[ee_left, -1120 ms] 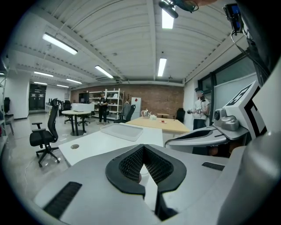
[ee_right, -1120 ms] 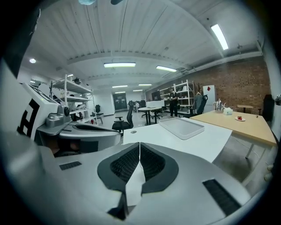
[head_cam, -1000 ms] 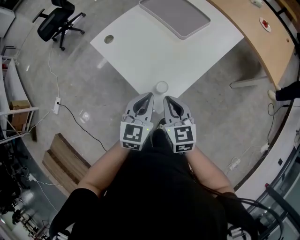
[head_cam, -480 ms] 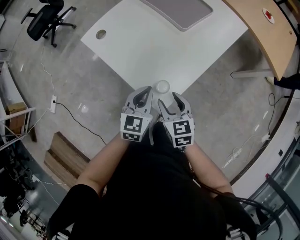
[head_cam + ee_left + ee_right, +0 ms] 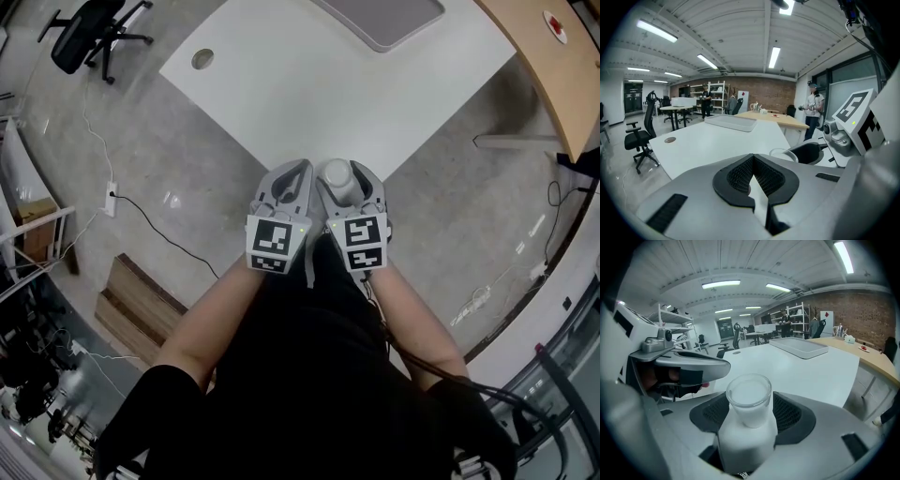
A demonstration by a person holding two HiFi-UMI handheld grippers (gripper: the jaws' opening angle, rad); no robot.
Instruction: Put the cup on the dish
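Note:
A frosted white cup (image 5: 336,175) stands at the near corner of the white table (image 5: 281,84). My right gripper (image 5: 344,174) reaches around it, its jaws opening, the cup (image 5: 749,427) between the pads with a slim gap on each side. My left gripper (image 5: 300,167) sits just left of the cup with its tips together and nothing in them. In the left gripper view the cup's rim (image 5: 783,153) shows to the right of the left gripper (image 5: 752,157). A grey tray-like dish (image 5: 380,19) lies at the table's far end, and the right gripper view shows this dish (image 5: 799,347) too.
A black office chair (image 5: 89,37) stands on the floor at far left. A curved wooden desk (image 5: 553,66) runs along the right. A wooden pallet (image 5: 131,314) and cables lie on the floor at left. People (image 5: 813,110) stand in the background.
Both grippers moved forward to the table corner. The right gripper's jaws went from shut to wide and came around the cup. The left gripper stayed shut.

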